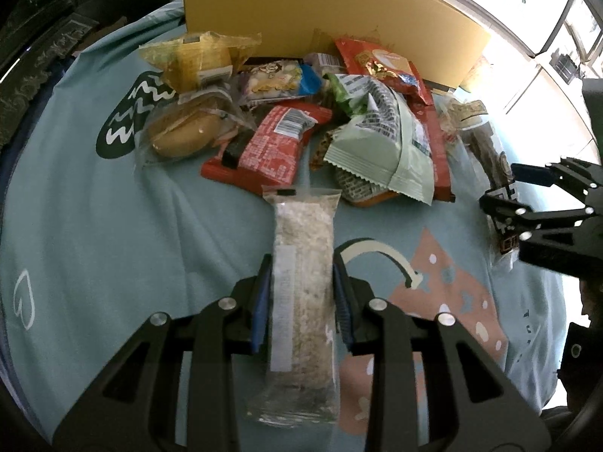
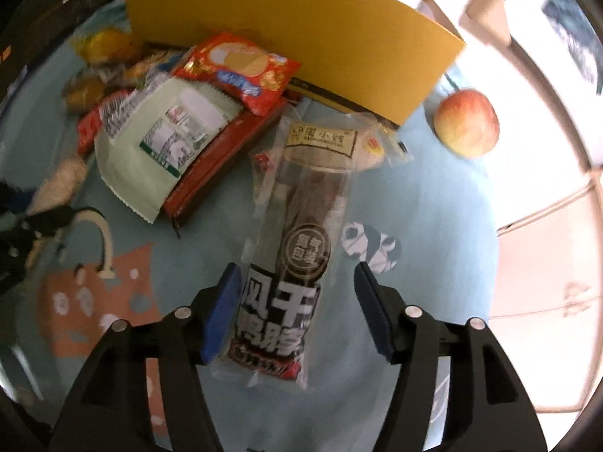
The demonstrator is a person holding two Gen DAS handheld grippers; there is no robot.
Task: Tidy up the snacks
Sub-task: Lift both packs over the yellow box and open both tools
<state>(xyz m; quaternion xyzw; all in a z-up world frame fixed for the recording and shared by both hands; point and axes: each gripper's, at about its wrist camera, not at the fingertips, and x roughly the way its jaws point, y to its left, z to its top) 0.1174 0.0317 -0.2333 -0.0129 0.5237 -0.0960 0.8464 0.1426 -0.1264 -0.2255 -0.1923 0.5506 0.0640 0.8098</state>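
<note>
My left gripper (image 1: pixel 301 267) is shut on a long clear-wrapped pale grain bar (image 1: pixel 301 226), which lies lengthwise between the blue pads over the light blue cloth (image 1: pixel 94 226). My right gripper (image 2: pixel 297 271) stands open around a long clear packet of dark dried meat (image 2: pixel 301 203) with black lettering. Its left pad is close to the wrapper and its right pad is well apart from it. In the left wrist view the right gripper (image 1: pixel 508 188) shows at the right edge, over that same packet (image 1: pixel 486 143). The pile of snacks (image 1: pixel 286 113) lies beyond both.
In the pile are a pale green pouch (image 1: pixel 380 143), red packets (image 1: pixel 275 150), a wrapped bun (image 1: pixel 184 132) and a yellow cake (image 1: pixel 196 60). A yellow box (image 1: pixel 320 7) stands behind them. An apple (image 2: pixel 467 122) sits to the right, near the cloth's bright edge.
</note>
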